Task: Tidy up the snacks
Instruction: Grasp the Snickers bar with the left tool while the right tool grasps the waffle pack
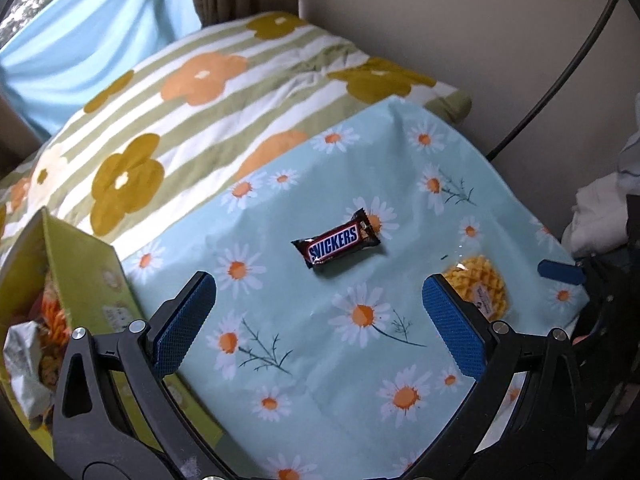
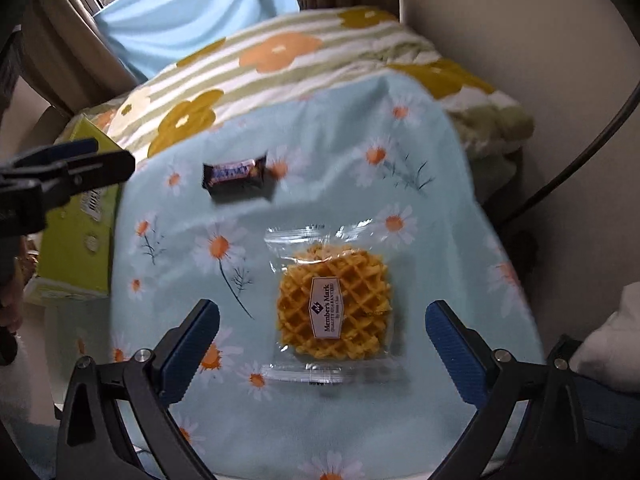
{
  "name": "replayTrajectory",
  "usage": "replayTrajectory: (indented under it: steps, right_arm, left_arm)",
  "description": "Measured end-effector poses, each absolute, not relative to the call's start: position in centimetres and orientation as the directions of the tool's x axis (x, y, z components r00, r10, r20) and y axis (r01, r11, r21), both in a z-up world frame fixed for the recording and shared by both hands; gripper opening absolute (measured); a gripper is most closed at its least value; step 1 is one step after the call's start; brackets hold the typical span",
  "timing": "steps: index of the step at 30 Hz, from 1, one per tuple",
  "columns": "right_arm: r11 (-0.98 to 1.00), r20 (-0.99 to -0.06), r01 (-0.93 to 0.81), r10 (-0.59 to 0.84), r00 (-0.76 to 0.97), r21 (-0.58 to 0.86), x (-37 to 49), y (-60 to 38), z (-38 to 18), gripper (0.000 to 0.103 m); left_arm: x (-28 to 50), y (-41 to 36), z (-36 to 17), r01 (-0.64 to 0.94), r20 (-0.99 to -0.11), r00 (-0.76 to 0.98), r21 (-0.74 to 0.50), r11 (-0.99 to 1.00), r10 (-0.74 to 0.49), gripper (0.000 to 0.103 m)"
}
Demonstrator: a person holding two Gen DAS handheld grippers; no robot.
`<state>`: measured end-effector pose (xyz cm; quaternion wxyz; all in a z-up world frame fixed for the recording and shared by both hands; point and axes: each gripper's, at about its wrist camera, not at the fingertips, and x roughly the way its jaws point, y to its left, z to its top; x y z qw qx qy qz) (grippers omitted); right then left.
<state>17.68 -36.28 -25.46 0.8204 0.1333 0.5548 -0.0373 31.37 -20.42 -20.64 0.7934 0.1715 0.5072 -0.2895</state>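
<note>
A Snickers bar (image 1: 336, 243) lies on the daisy-print cloth (image 1: 320, 360), ahead of my open, empty left gripper (image 1: 318, 288). A wrapped waffle (image 1: 478, 286) lies to its right, partly behind the right finger. In the right wrist view the waffle (image 2: 334, 308) in its clear wrapper lies between and just ahead of the fingers of my open, empty right gripper (image 2: 322, 316). The Snickers bar (image 2: 236, 179) is farther back left. A green box (image 1: 80, 280) holding several snack packets stands at the left, and also shows in the right wrist view (image 2: 80, 236).
A striped flower-print pillow (image 1: 200, 104) lies behind the cloth. A wall and a dark cable (image 1: 560, 80) are at the right, white cloth (image 1: 600, 208) at the far right. The left gripper (image 2: 60, 176) shows at the left edge of the right wrist view.
</note>
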Motion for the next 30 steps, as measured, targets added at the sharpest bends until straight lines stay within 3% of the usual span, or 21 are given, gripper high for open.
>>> replayTrajectory:
  steps: [12,16,18,30]
  right_arm:
    - [0.958,-0.951,0.247,0.065,0.301,0.144,19.8,-35.8,-30.8,0.102]
    - [0.958,-0.952,0.260,0.039,0.305,0.123,20.2,-36.2,-30.9,0.088]
    - [0.956,-0.950,0.263,0.045,0.308,0.130,20.3,-36.3,-31.0,0.088]
    - [0.967,-0.957,0.242,0.005,0.291,0.078,20.7,-35.6,-31.4,0.084]
  left_arm:
    - [34.9,-23.3,-25.3,0.682,-0.945,0.224,-0.021,0.731,-0.237,0.102]
    - [35.8,-24.9,-26.5,0.731,-0.952,0.210,0.003,0.682,-0.221,0.102]
    - [36.1,-25.7,-27.2,0.761,-0.959,0.196,0.019,0.649,-0.202,0.101]
    - [36.3,-28.4,-31.3,0.893,-0.987,0.101,0.037,0.448,-0.121,0.078]
